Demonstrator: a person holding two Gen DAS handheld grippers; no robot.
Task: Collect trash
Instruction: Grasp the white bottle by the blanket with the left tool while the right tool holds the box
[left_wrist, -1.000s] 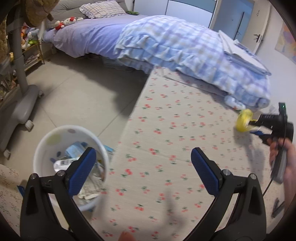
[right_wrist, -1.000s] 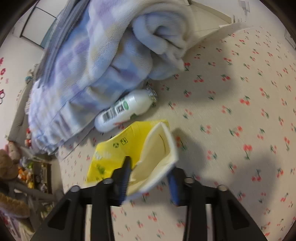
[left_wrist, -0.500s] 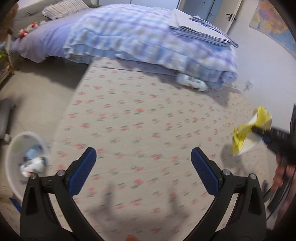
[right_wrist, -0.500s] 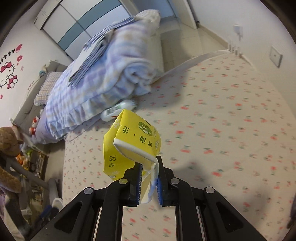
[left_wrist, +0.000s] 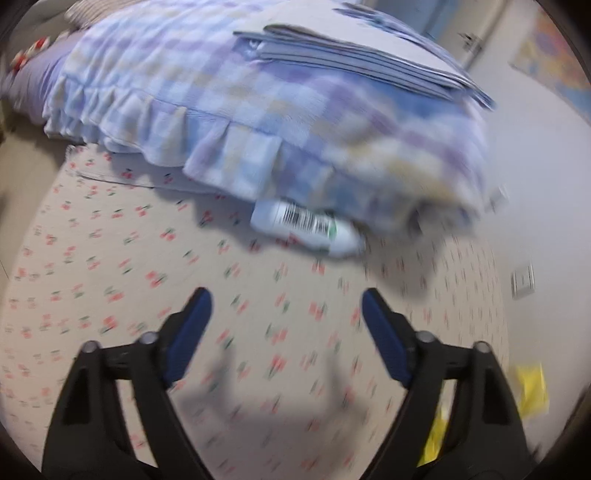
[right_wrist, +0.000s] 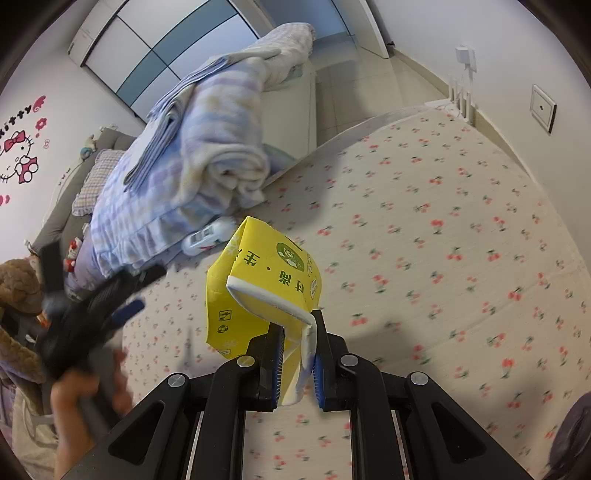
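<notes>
A cherry-print mat (right_wrist: 443, 229) covers most of the floor in both views, cream with small red cherries. Along its far edge lies a bulky checked blanket (left_wrist: 295, 122) in blue, lilac and cream with a frilled hem, and a folded stack of grey striped cloth (left_wrist: 354, 62) rests on top of it. In the right wrist view a white wall with a socket plate (right_wrist: 543, 109) borders the mat on the right, and a cartoon cat sticker (right_wrist: 18, 155) shows on the wall at far left. A yellow carton (right_wrist: 258, 288), flattened and open at its white-edged mouth, is off the mat, clamped by that white edge between the blue pads of the right hand-held gripper (right_wrist: 297, 363), whose jaws are closed on it. The left hand-held gripper (left_wrist: 282, 321) points down at the mat with nothing between its blue pads; its jaws are wide apart and closing. In the right wrist view it appears blurred at lower left, gripped by a person's hand (right_wrist: 85, 402). A white plastic bottle (left_wrist: 306, 230) with a barcode label lies on its side on the mat, tucked against the blanket's hem, ahead of the left hand-held gripper and apart from it. The frame is motion-blurred, so the bottle's cap end is unclear.
</notes>
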